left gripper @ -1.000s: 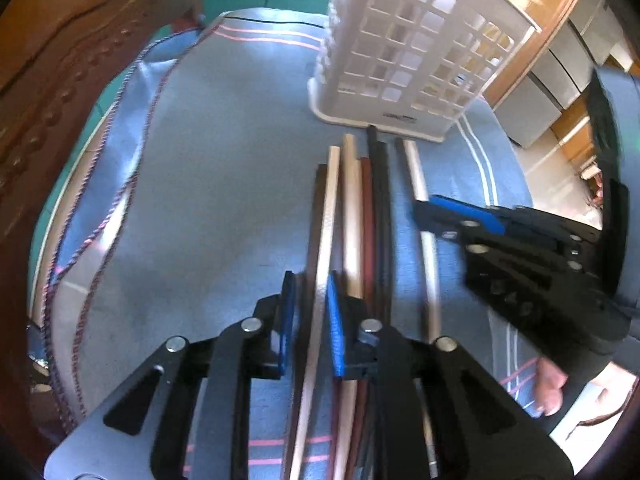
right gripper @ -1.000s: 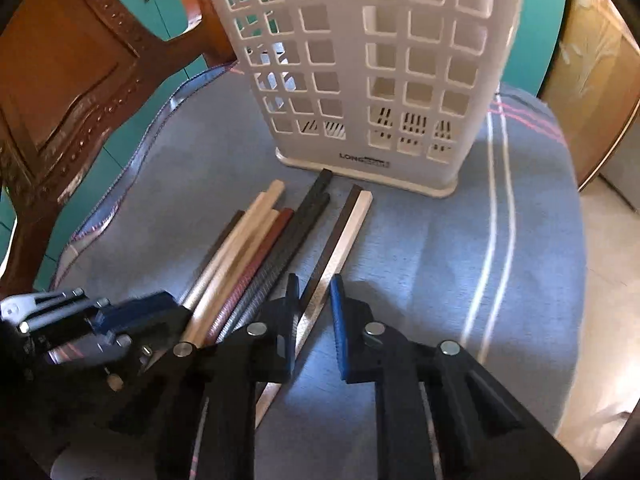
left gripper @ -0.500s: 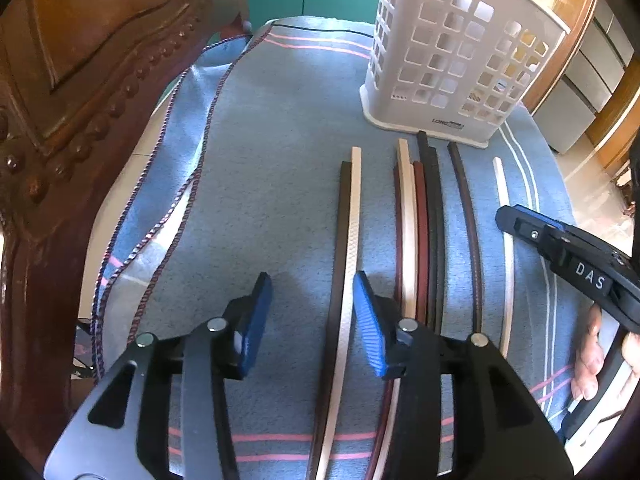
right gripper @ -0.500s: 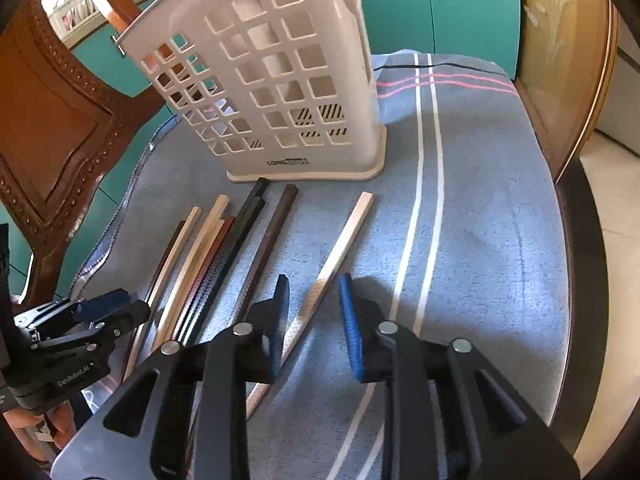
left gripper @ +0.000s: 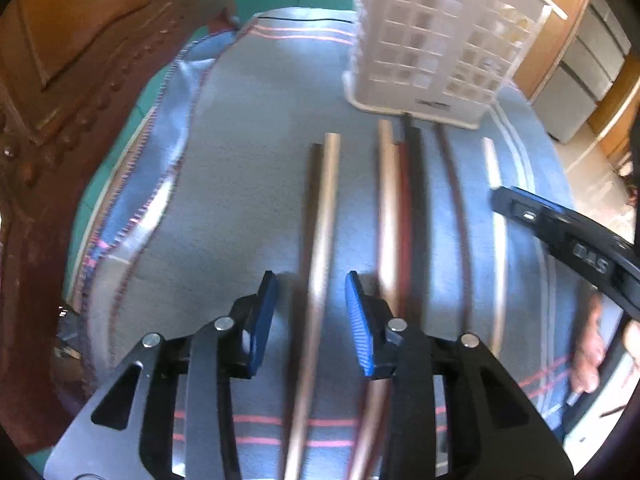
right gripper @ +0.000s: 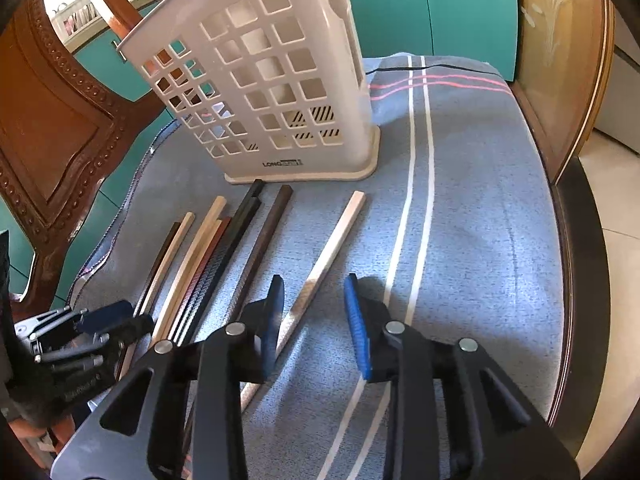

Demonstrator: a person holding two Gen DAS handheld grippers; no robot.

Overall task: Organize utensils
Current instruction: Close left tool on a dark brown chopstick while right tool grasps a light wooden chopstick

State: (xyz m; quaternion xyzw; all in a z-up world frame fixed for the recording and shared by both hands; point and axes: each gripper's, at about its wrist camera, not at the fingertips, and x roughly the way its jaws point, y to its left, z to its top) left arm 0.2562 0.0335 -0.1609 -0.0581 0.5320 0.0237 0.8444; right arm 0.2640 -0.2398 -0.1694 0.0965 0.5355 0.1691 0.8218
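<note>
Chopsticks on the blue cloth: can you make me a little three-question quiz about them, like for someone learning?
1. True or false: the left hand-held gripper is open with a light chopstick lying between its fingers.
2. Which chopstick lies apart, nearest the cloth's white stripes? A) black B) pale wooden C) reddish
3. Fill in: the white basket holds ____ chopsticks that can be seen.

Key: 1 true. 2 B, the pale wooden chopstick, beside the open right hand-held gripper. 3 no.
</note>
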